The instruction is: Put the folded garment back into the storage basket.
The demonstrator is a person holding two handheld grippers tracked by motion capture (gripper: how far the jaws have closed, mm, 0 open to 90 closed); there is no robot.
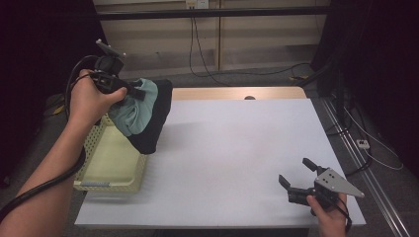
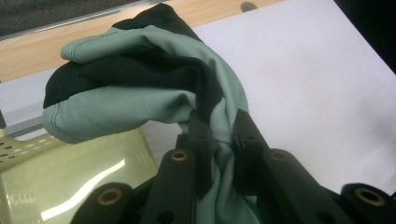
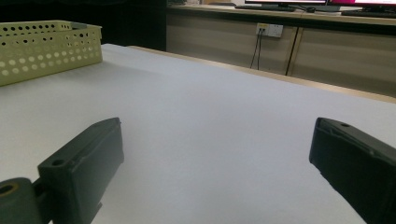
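Observation:
A bunched garment [image 1: 141, 111] in pale green and black hangs in the air over the far end of a yellow-green perforated basket [image 1: 111, 163] at the table's left. My left gripper [image 1: 129, 90] is shut on it, high above the table. In the left gripper view the jaws pinch a green fold of the garment [image 2: 140, 88] between the fingertips of the left gripper [image 2: 219, 126]. My right gripper [image 1: 296, 170] rests low near the table's front right corner, open, with nothing between its jaws. The right gripper view shows the right gripper [image 3: 215, 154] wide apart over bare white tabletop.
The basket [image 3: 46, 46] stands at the left edge of the white table [image 1: 237, 148]. A wooden strip [image 1: 237, 93] runs along the table's far edge. Cables lie on the floor behind and to the right.

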